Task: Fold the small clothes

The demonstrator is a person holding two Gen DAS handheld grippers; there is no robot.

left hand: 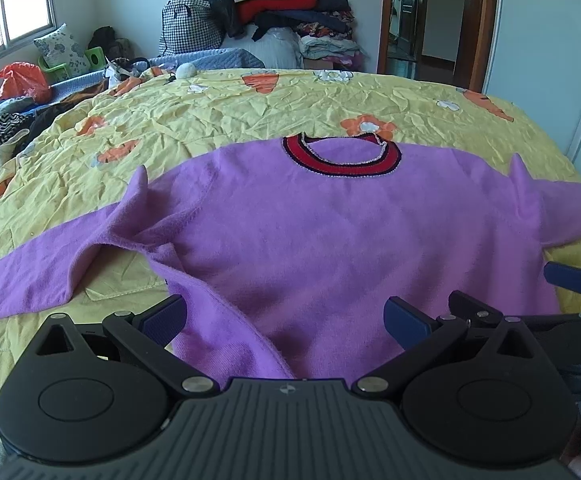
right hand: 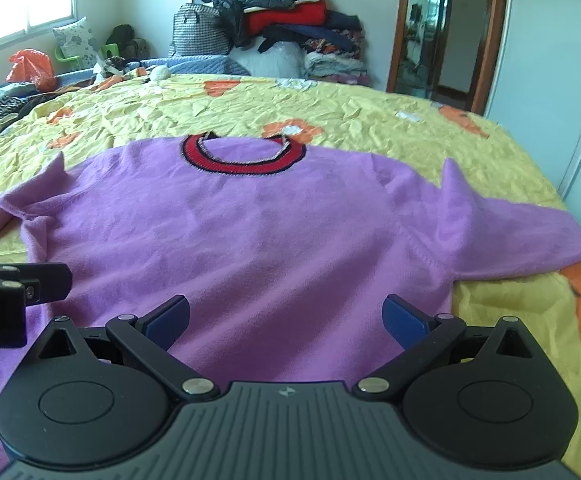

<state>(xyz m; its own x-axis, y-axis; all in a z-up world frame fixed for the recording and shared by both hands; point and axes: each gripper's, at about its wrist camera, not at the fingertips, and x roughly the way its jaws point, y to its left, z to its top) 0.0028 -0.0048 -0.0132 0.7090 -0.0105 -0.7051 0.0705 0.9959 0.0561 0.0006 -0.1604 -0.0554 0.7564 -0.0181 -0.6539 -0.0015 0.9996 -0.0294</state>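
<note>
Bedroom with one yellow carrot-print bedspread [left hand: 250,112], one purple sweater [left hand: 330,232] spread flat on it, red collar [left hand: 342,160] far side, two sleeves outstretched, left gripper [left hand: 286,316] and right gripper [right hand: 286,316] both wide, empty, over hem, one clothes pile [right hand: 282,12] against wall, one doorway [right hand: 442,32].

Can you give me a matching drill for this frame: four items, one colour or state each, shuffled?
Items:
1. sweater
2. collar
3. bedspread
4. left tool

Descriptions:
A. yellow with orange carrots
B. open, gripping nothing
C. red with dark edging
D. purple, spread flat with sleeves out

Pairs: 1-D, 2-C, 3-A, 4-B
</note>
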